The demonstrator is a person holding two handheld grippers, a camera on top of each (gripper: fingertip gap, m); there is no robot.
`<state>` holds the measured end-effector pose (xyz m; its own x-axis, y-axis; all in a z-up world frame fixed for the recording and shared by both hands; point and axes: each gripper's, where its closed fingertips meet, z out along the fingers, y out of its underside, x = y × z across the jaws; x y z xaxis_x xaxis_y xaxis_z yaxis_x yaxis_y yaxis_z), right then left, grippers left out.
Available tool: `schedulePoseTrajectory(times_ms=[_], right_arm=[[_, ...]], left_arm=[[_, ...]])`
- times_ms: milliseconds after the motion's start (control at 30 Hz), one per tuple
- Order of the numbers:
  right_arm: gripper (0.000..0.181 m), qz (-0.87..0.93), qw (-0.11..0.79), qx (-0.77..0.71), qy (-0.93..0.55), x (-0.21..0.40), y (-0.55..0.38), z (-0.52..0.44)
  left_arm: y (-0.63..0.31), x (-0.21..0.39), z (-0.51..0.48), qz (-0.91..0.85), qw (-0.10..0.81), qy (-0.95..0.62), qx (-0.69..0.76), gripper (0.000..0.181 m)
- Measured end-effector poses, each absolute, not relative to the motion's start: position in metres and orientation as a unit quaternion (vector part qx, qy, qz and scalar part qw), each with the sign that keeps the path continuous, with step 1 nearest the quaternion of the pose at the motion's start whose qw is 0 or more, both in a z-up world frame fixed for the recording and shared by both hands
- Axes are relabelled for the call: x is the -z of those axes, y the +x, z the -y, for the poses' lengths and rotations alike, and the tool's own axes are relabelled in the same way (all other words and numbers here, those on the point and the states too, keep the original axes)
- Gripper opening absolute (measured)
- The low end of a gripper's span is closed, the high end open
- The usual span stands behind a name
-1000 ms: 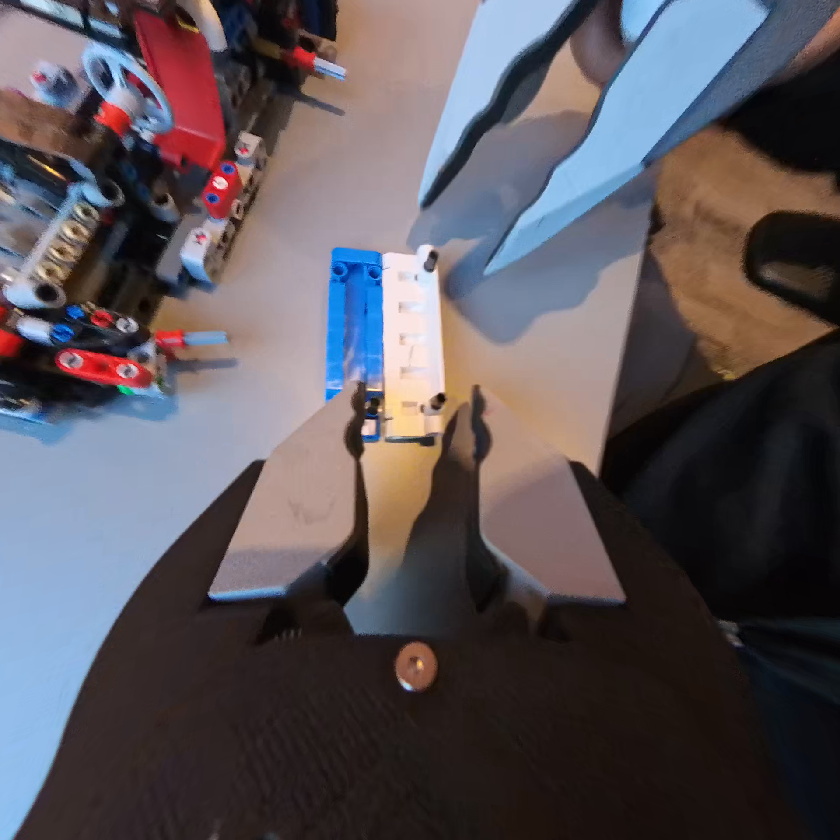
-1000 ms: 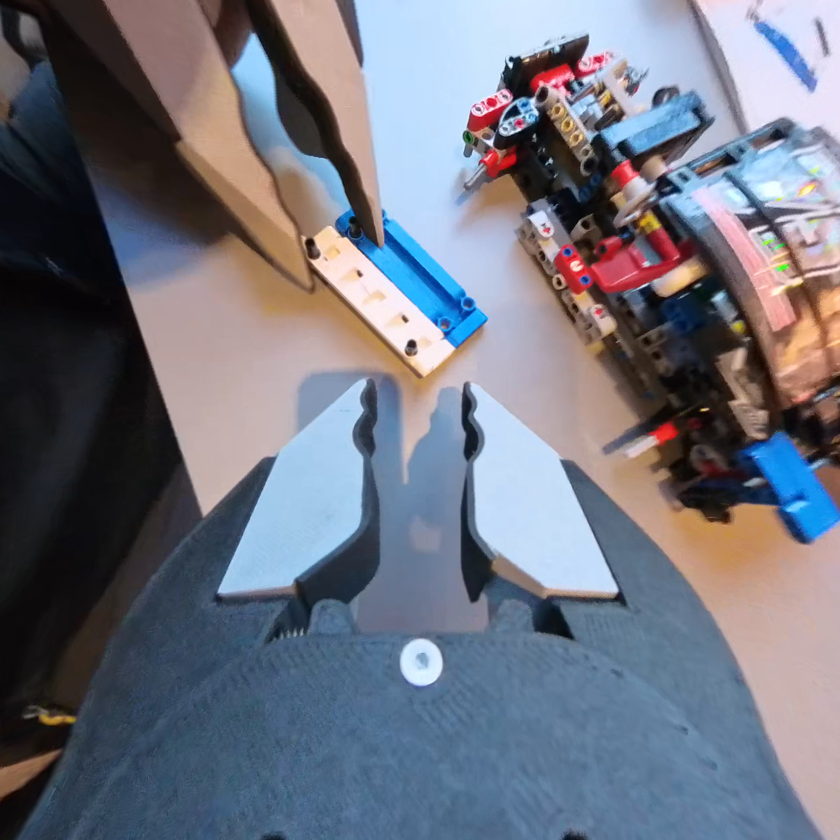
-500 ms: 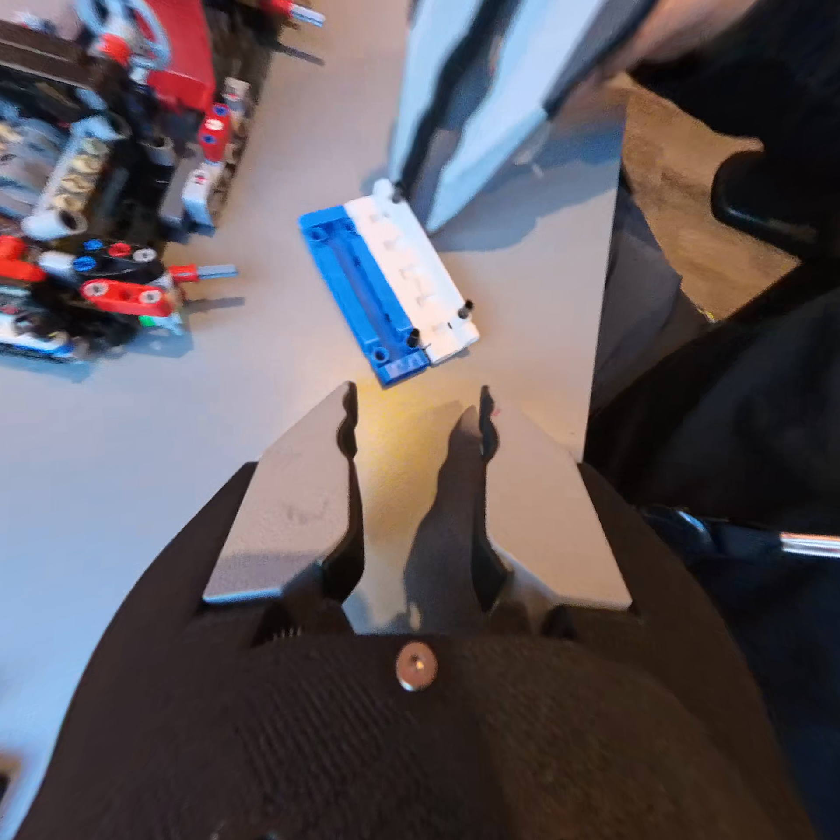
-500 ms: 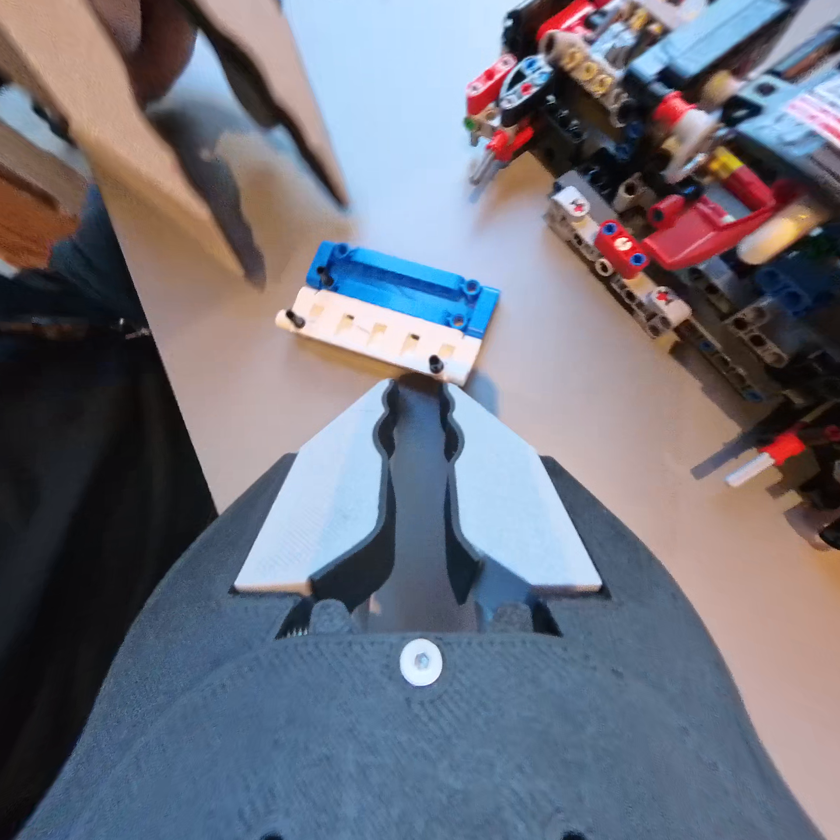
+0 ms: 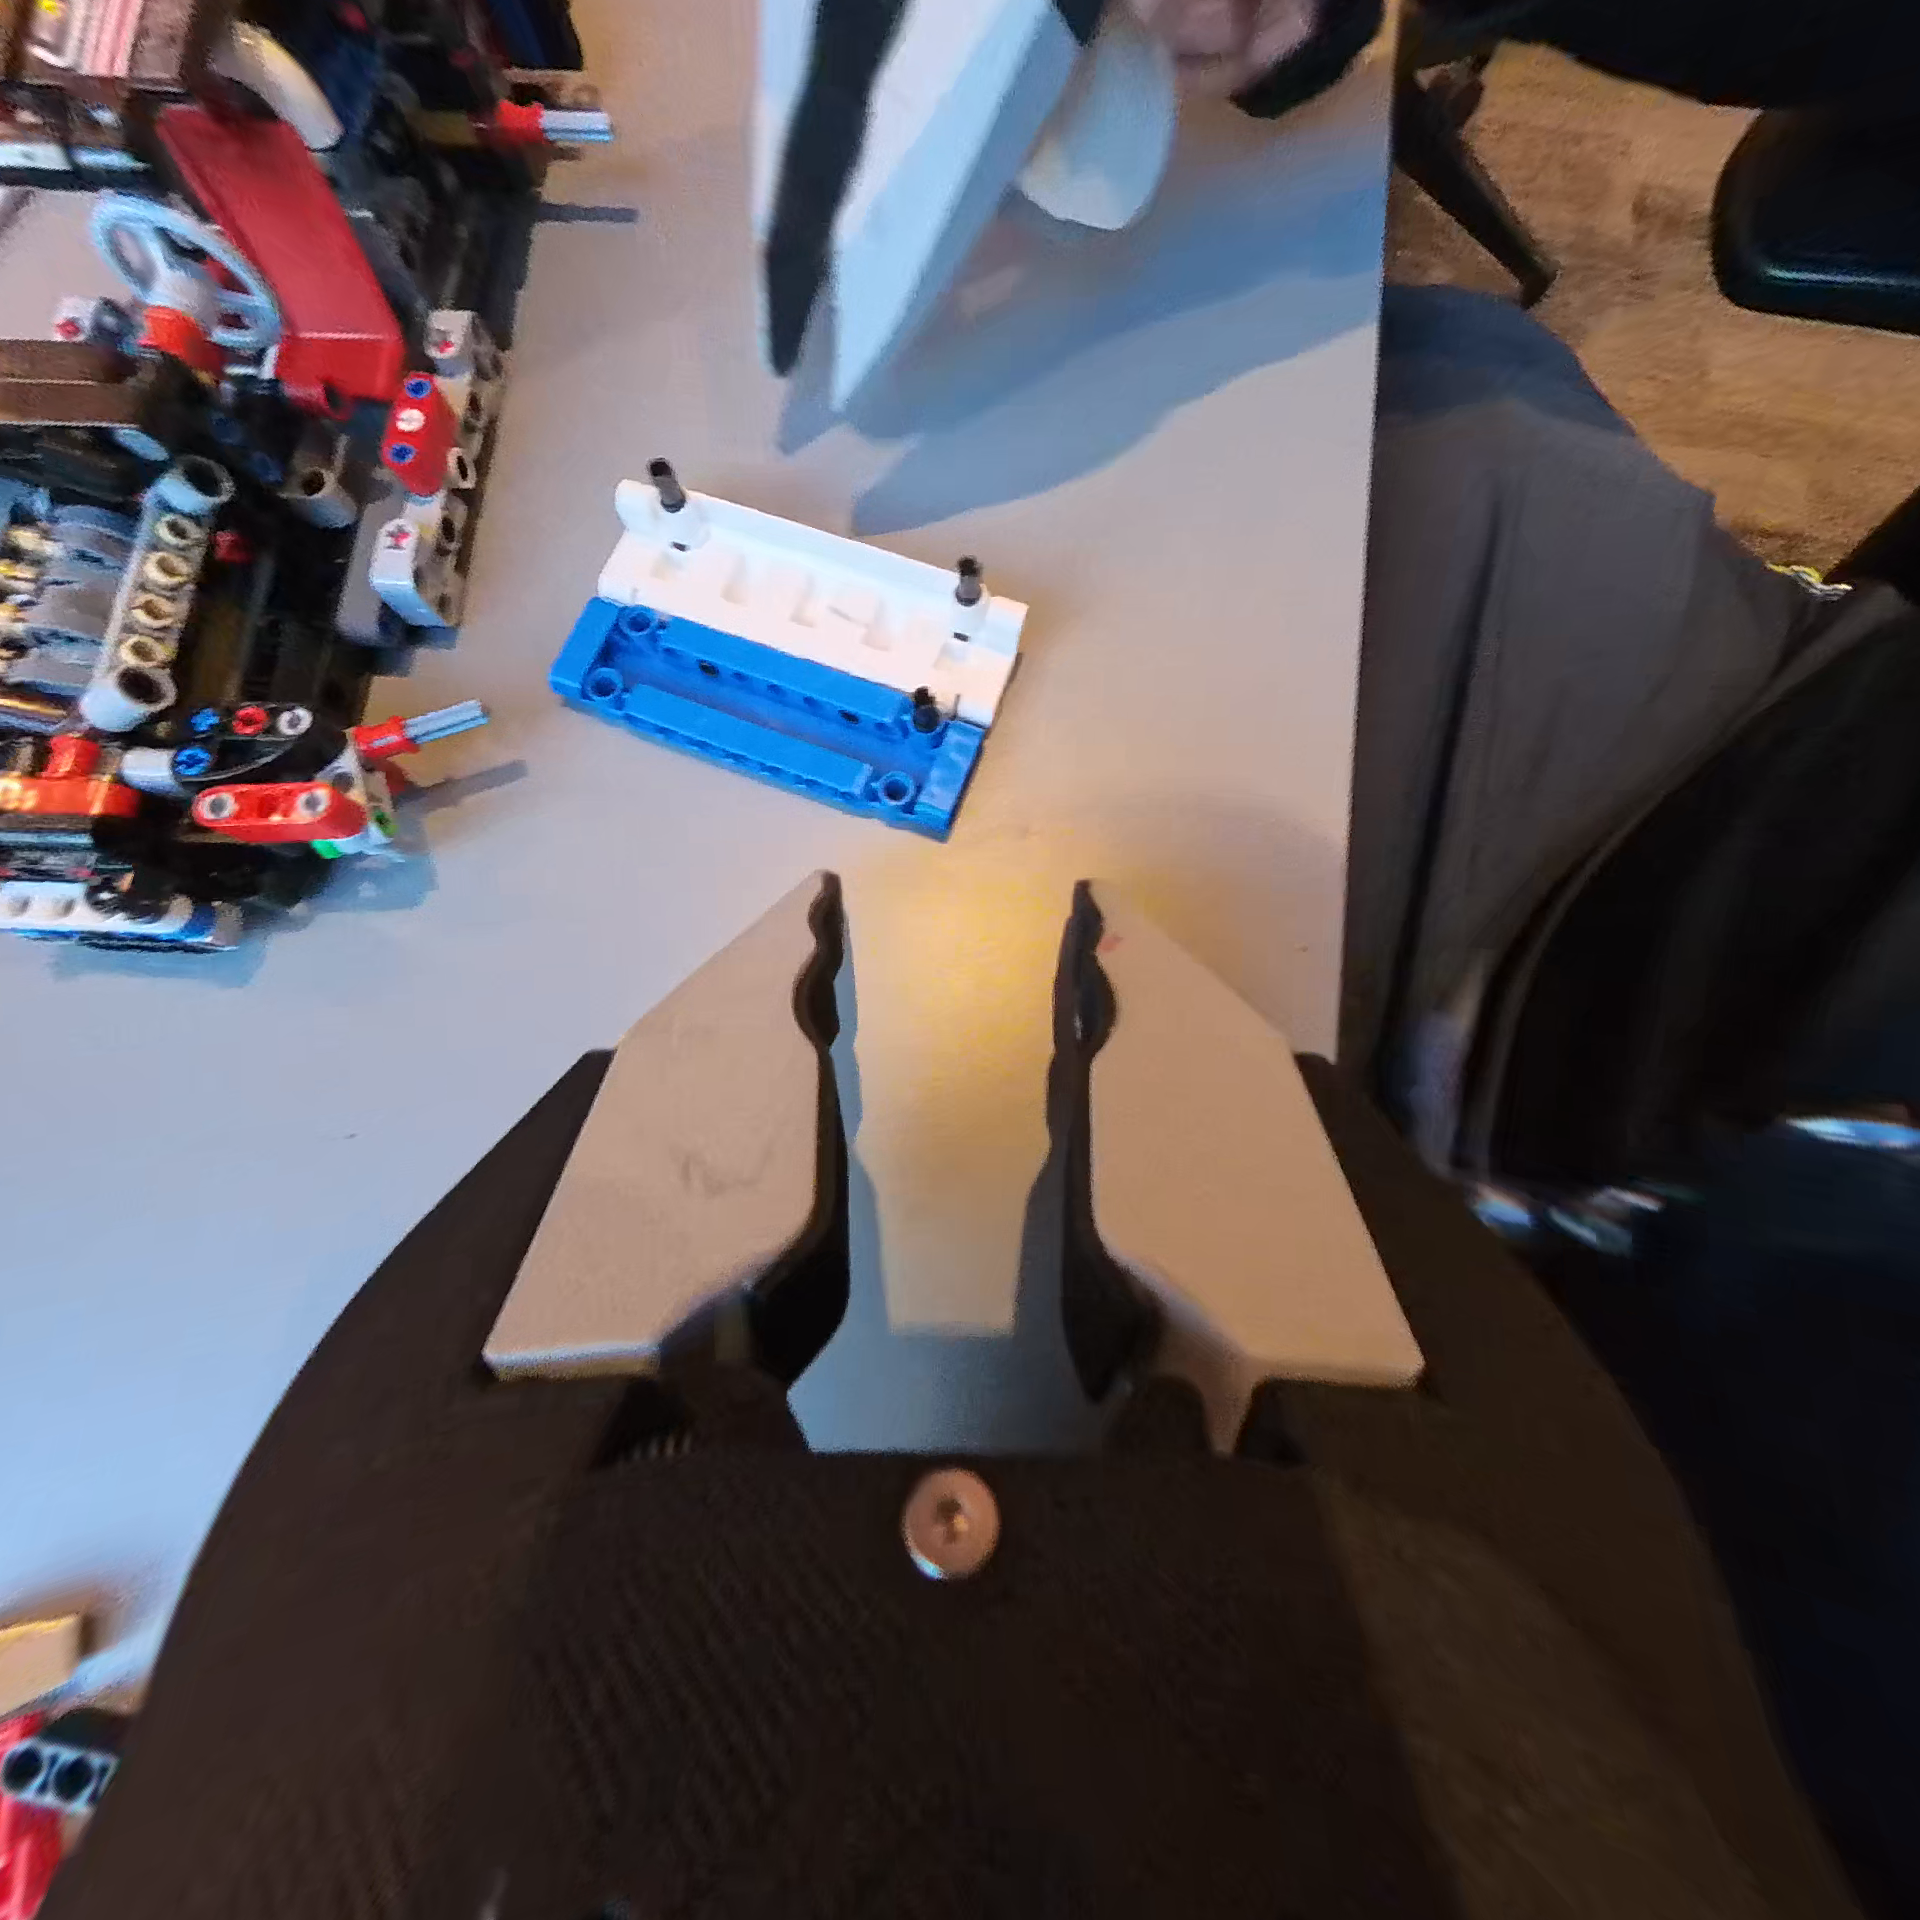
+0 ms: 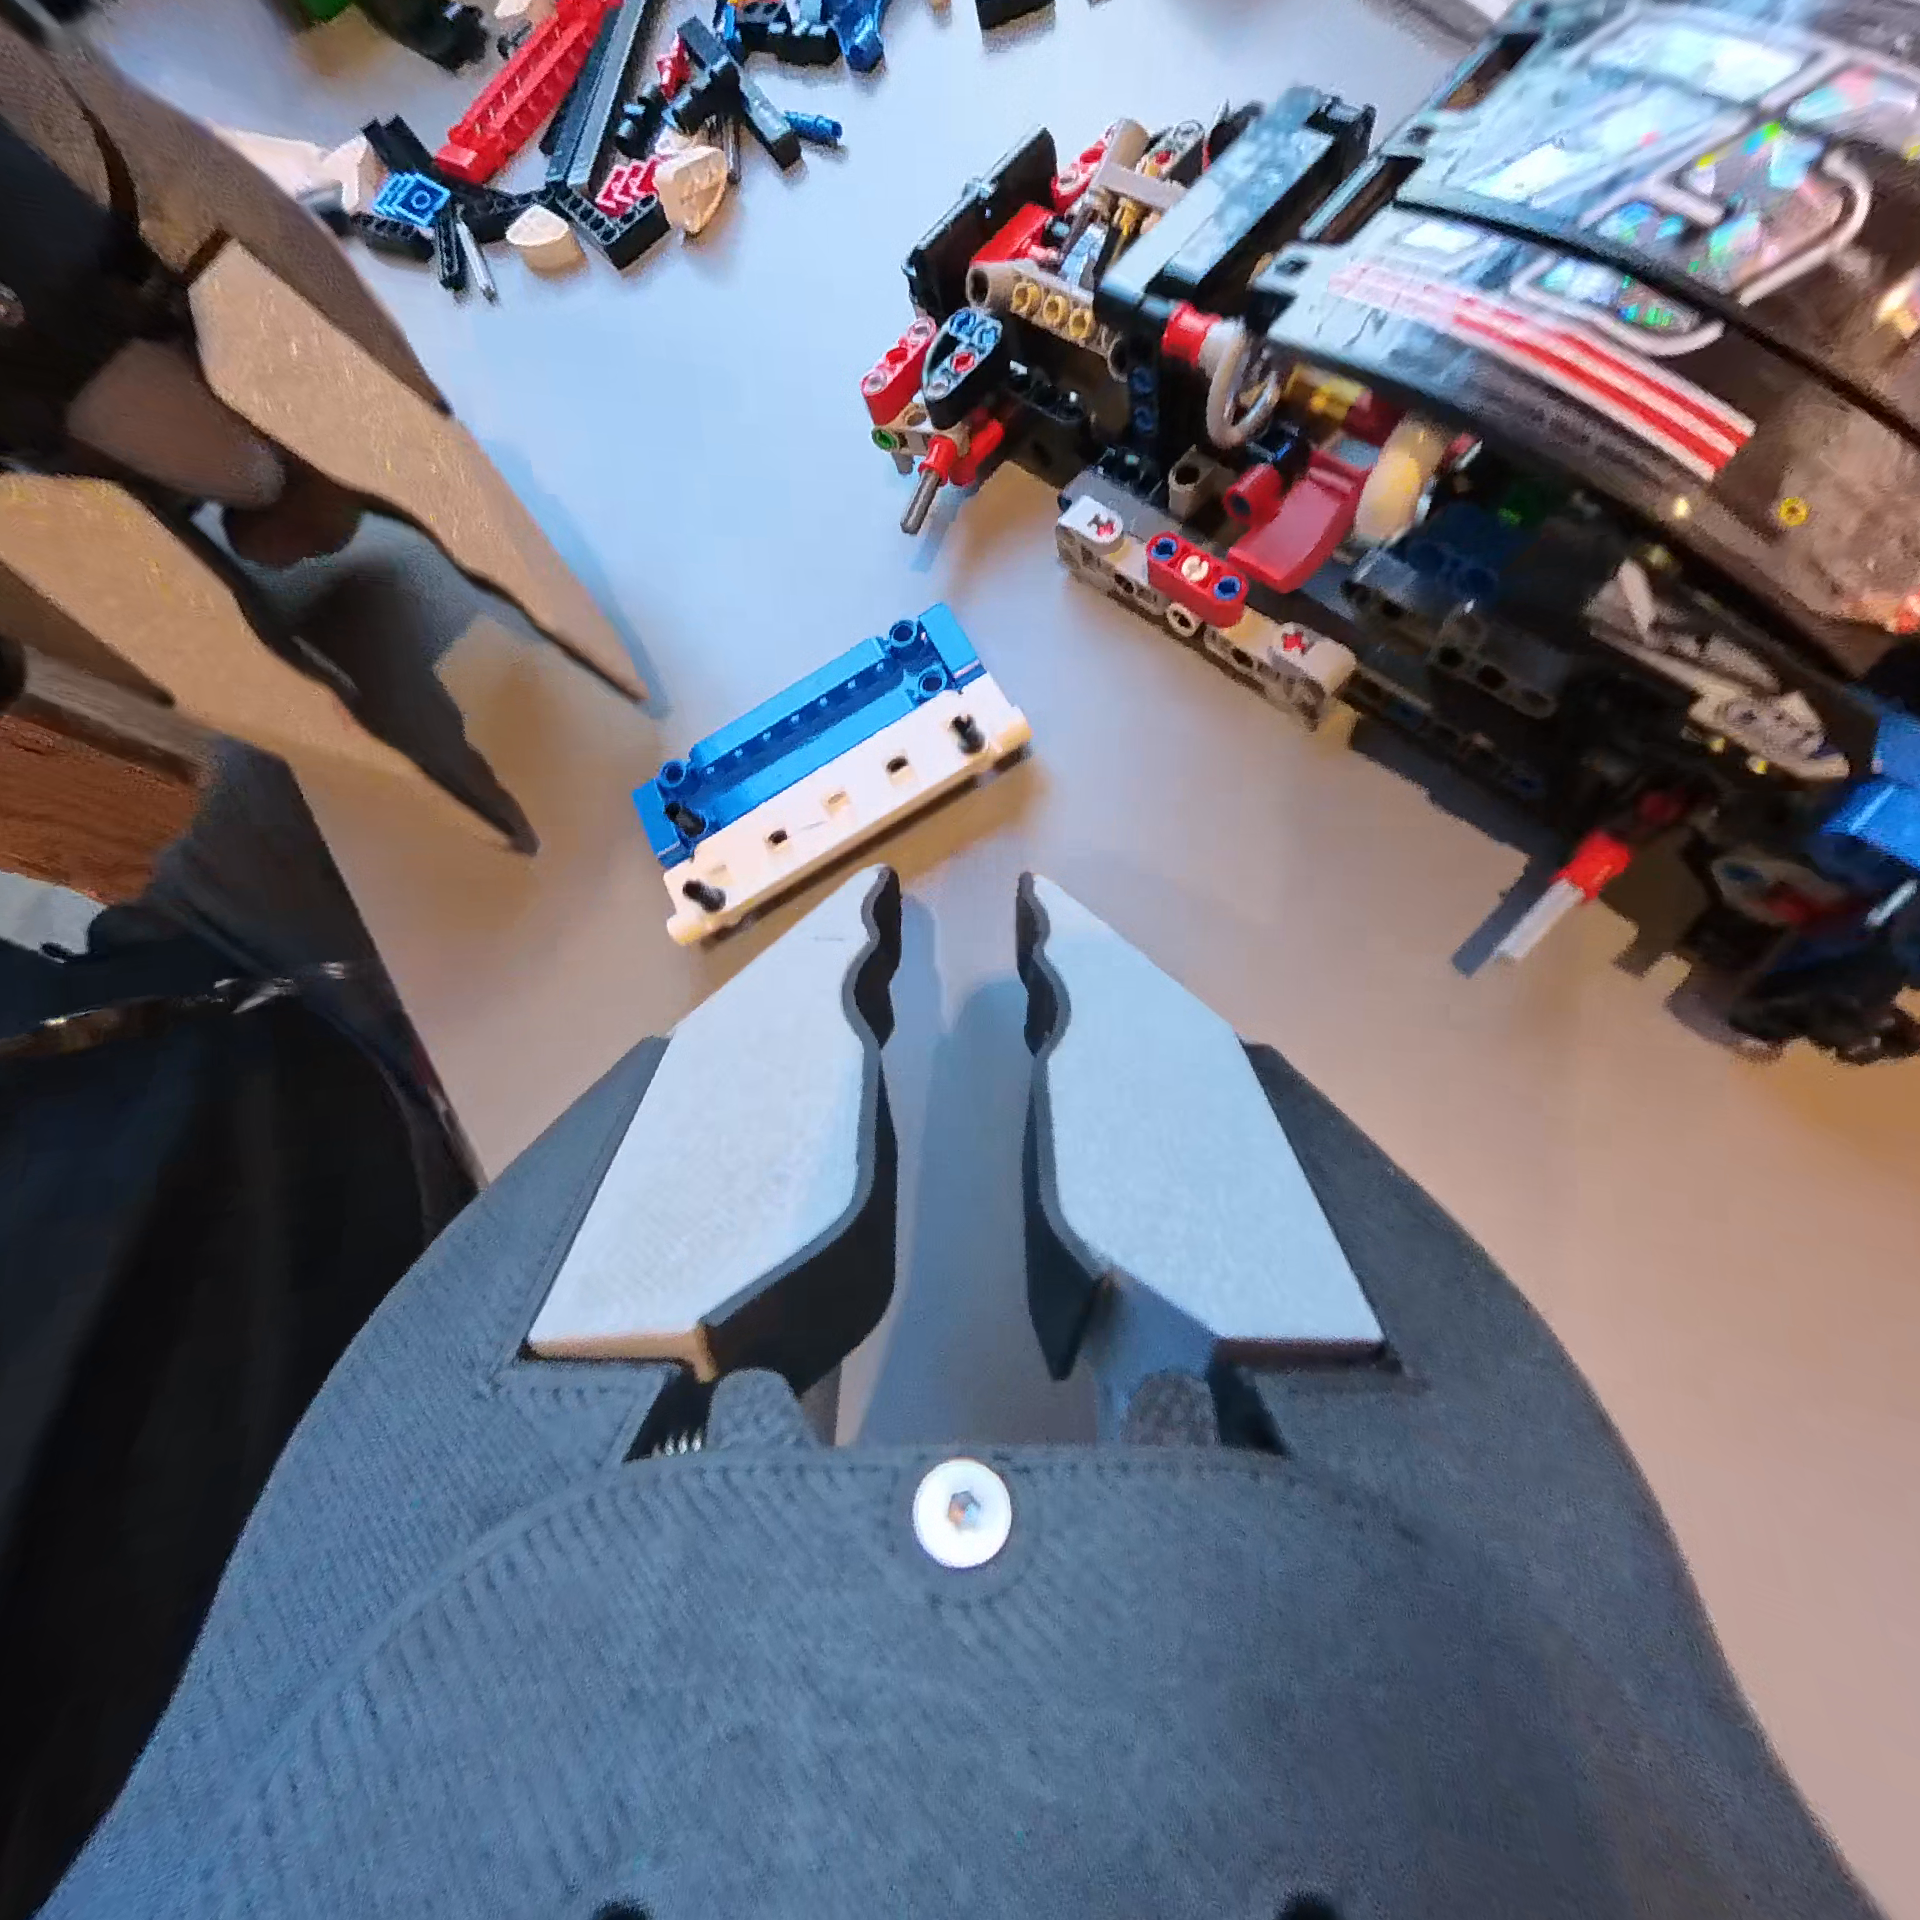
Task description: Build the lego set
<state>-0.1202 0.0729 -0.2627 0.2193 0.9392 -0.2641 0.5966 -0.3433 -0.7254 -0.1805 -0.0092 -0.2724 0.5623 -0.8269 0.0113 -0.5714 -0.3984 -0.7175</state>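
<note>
Left wrist view: your left claw point(image 5: 951, 904) hangs spread and empty over the surface point(image 5: 260, 1143). The blue-and-white panel point(image 5: 790, 665) lies flat just ahead, black pins point(image 5: 665, 483) standing up from its white half, the car model point(image 5: 187, 499) to its left. Approach square to a long edge, clear of the pins.

Right wrist view: your right claw point(image 6: 956, 894) is parted narrowly, holding nothing, its tips just short of the panel's white edge. Widen it before closing. Loose bricks point(image 6: 582, 135) lie well apart.
</note>
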Motion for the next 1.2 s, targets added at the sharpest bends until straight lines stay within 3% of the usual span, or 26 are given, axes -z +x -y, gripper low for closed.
schedulePoseTrajectory(times_ms=[300, 500, 700, 1033, 1200], right_arm=[[0.026, 0.529, 0.201, -0.391, -0.726, 0.272, -0.125, -0.045], [0.033, 0.514, 0.203, -0.407, -0.727, 0.268, -0.121, -0.061], [0.040, 0.517, 0.206, -0.398, -0.730, 0.265, -0.095, -0.054], [0.032, 0.597, 0.212, -0.343, -0.694, 0.274, -0.102, -0.027], [0.020, 0.673, 0.203, -0.329, -0.630, 0.278, -0.108, -0.030]], left_arm=[[-0.158, 0.280, 0.007, -0.438, 0.321, -0.814, 0.206, 0.039], [-0.121, 0.270, 0.040, -0.485, 0.299, -0.768, 0.292, 0.031], [-0.172, 0.264, -0.004, -0.485, 0.336, -0.786, 0.185, 0.028], [-0.164, 0.279, -0.020, -0.500, 0.314, -0.781, 0.202, 0.027], [-0.130, 0.278, 0.006, -0.487, 0.283, -0.773, 0.293, 0.026]])
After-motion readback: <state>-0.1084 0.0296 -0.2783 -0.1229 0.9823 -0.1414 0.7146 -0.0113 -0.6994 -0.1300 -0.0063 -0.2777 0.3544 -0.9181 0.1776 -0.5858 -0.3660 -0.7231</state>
